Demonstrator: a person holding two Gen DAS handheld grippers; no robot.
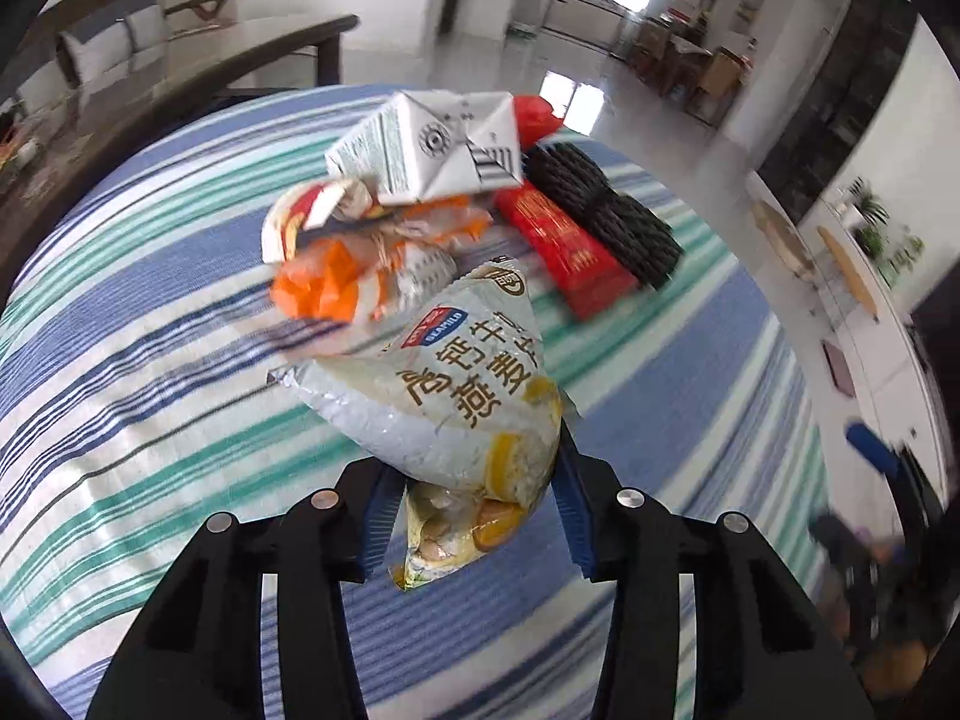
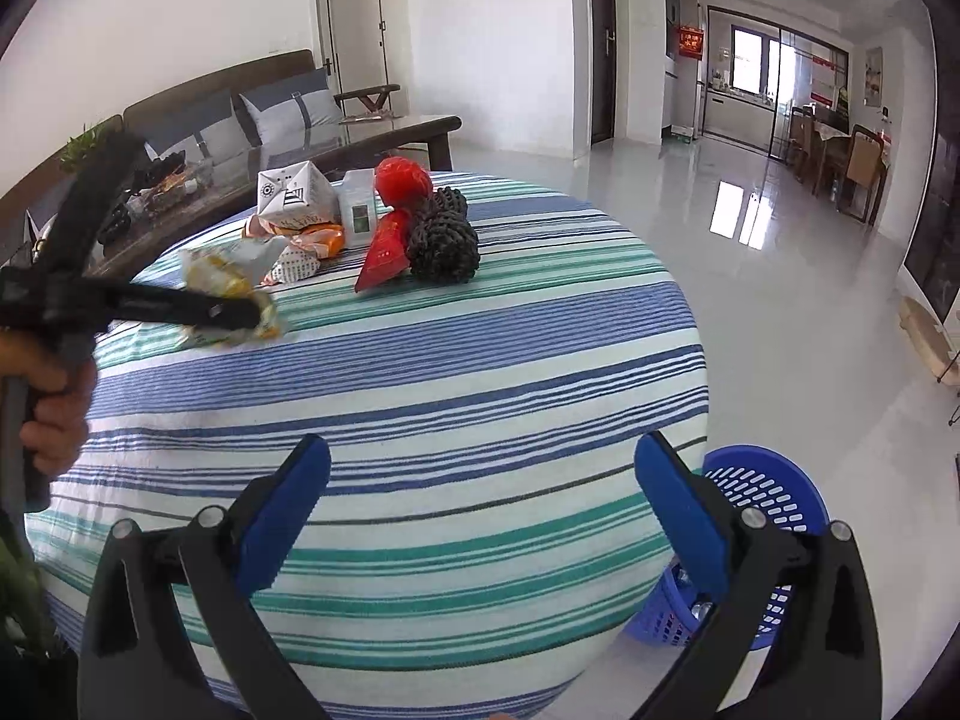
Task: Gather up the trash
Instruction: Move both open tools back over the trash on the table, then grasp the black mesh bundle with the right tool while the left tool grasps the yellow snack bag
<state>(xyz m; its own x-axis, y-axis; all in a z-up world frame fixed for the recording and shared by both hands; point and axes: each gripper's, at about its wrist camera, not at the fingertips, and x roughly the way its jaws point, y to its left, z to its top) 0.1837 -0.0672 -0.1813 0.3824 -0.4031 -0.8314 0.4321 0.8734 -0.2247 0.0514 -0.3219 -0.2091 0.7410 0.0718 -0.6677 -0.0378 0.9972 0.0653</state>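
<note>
The blue perforated basket stands on the floor just past the near right edge of the table; through its slots I glimpse something pale low down, too small to identify. Only my right wrist view shows it.

My left gripper has its blue pads closed on the lower end of a crinkled oatmeal bag, pale silver-white with yellow patches, brown Chinese lettering and a small blue and red logo. The bag is lifted above the striped tablecloth on the left side of the table. From my right view the same bag is a blurred yellow-white crumple at the tip of the left gripper.

My right gripper hangs over the near edge of the table with its fingers spread wide, holding nothing.

The rest of the trash sits at the far side: a white milk carton on crumpled orange wrappers, a red packet touching a black foam net, and a red bag behind them. A second small white carton shows only in the right view.
</note>
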